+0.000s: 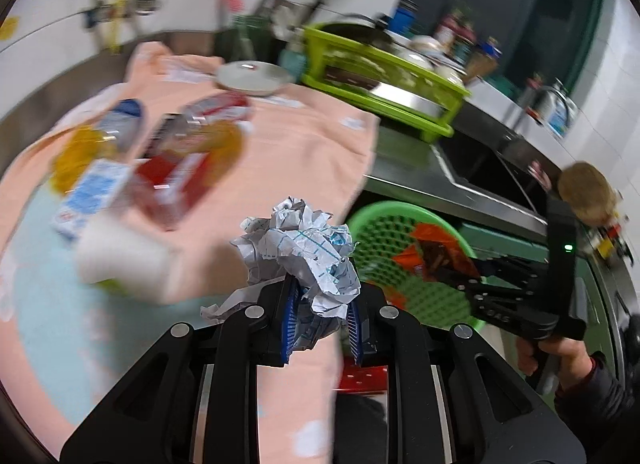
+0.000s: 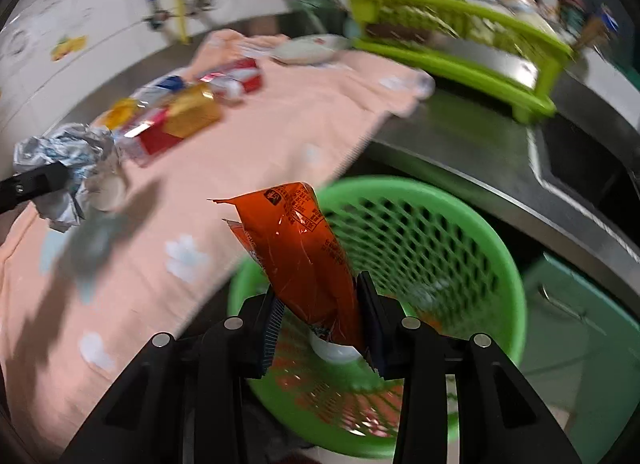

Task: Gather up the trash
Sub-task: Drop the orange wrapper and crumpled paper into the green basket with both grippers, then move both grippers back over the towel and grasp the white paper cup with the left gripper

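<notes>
Nearest the lens in the right wrist view, the right claw (image 2: 320, 318) is clamped on one orange wrapper (image 2: 298, 252), which stands up between its fingers. Directly beyond and under this claw sits one green basket (image 2: 502, 232), its mouth open toward it; something white and some orange scraps seem to lie at the bottom, too blurred to count. To do the drop well, I judge the claw should sit squarely over the mouth, not the near rim, before the fingers part, so the light film falls inside.

The left claw (image 1: 320, 314) is closed on one ball of crumpled paper (image 1: 298, 250). Ahead and left of it lies one pink cloth (image 1: 304, 135) spread over the counter. The basket shows ahead and right of it, so this claw should cross over once the right one clears.

On the cloth ahead-left sit several packets (image 1: 172, 179), roughly five or six, blurred, and one white cup (image 1: 120, 260)
</notes>
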`<control>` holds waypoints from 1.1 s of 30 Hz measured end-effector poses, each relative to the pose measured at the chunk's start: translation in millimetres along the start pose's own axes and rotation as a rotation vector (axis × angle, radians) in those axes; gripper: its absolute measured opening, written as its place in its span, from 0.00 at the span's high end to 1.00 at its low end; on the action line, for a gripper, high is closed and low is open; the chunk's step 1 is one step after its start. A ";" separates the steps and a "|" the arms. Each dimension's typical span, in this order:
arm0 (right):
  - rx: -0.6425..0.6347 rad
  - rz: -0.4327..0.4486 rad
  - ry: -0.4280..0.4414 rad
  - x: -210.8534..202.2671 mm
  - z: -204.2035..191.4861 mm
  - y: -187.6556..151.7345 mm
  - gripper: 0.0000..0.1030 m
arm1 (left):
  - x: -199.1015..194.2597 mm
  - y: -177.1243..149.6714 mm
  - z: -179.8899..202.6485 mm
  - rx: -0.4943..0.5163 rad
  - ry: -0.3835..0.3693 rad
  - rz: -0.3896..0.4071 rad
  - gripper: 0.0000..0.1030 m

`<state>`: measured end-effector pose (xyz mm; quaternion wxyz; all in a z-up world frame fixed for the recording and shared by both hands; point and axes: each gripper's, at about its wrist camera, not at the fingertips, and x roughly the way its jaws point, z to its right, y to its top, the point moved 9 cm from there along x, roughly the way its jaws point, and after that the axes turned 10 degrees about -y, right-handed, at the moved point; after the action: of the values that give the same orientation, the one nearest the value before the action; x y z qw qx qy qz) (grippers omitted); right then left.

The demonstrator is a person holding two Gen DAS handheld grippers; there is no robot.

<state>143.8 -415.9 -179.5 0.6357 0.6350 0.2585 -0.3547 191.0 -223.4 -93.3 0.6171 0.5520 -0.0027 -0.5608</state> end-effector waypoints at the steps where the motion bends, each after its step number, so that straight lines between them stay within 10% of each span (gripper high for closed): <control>1: 0.010 -0.009 -0.008 2.5 6.9 -2.6 0.65 | 11.2 -0.1 11.2 0.011 -0.017 -0.016 0.80; 6: 0.102 -0.060 -0.007 14.2 42.3 -18.4 0.64 | 53.8 -5.9 47.6 0.054 -0.056 -0.089 0.80; 10: 0.138 -0.050 -0.008 13.2 58.2 -23.7 0.33 | 87.2 -14.2 69.7 0.073 -0.075 -0.149 0.80; 19: 0.150 -0.008 -0.026 -1.2 77.0 -25.9 0.29 | 142.3 -31.8 86.4 0.060 -0.092 -0.255 0.76; 25: 0.155 0.018 -0.031 -9.7 83.4 -25.9 0.27 | 155.1 -38.1 86.0 0.042 -0.092 -0.280 0.46; 33: 0.163 0.034 -0.030 -16.1 83.1 -21.5 0.27 | 147.8 -35.1 90.1 0.054 -0.103 -0.259 0.40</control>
<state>107.0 -495.0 -175.4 0.5917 0.6835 0.2083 -0.3734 165.6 -378.9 -173.1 0.5235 0.5346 0.0219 -0.6631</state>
